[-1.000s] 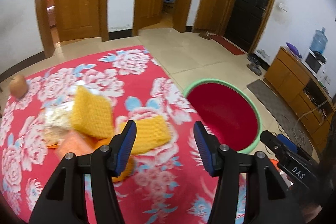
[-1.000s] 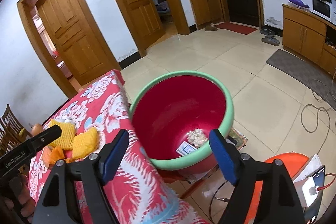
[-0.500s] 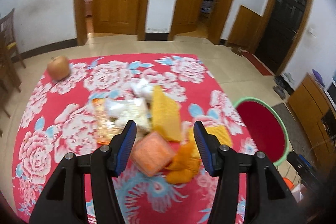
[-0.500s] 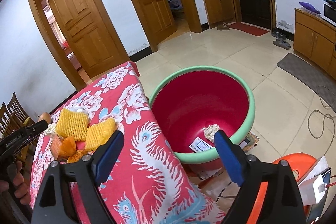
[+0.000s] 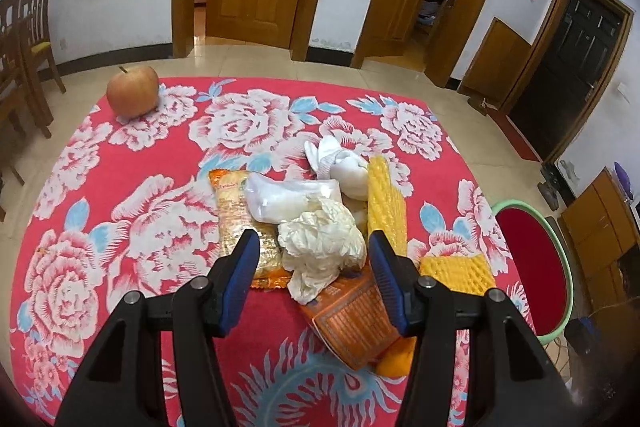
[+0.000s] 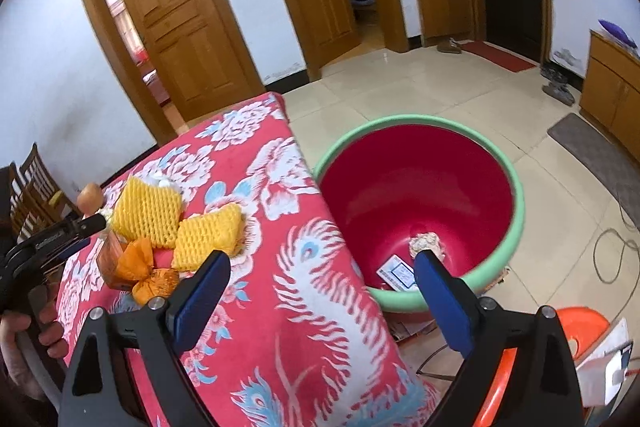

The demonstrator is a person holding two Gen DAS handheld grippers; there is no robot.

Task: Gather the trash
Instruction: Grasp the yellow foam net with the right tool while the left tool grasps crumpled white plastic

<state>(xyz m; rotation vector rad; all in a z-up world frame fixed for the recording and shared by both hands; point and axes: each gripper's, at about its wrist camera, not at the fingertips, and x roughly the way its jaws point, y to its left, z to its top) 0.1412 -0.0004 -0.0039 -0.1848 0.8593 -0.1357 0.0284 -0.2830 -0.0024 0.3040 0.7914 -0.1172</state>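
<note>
The left gripper (image 5: 314, 267) hangs half-spread and empty over the crumpled white paper (image 5: 322, 241); a shallow pinch could snag the orange wrapper (image 5: 356, 311) beneath. The paper, light and creased, tops the trash pile, bin (image 6: 516, 187) at 3 o'clock. The right gripper (image 6: 320, 291), its jaws just widened, holds nothing.
</note>
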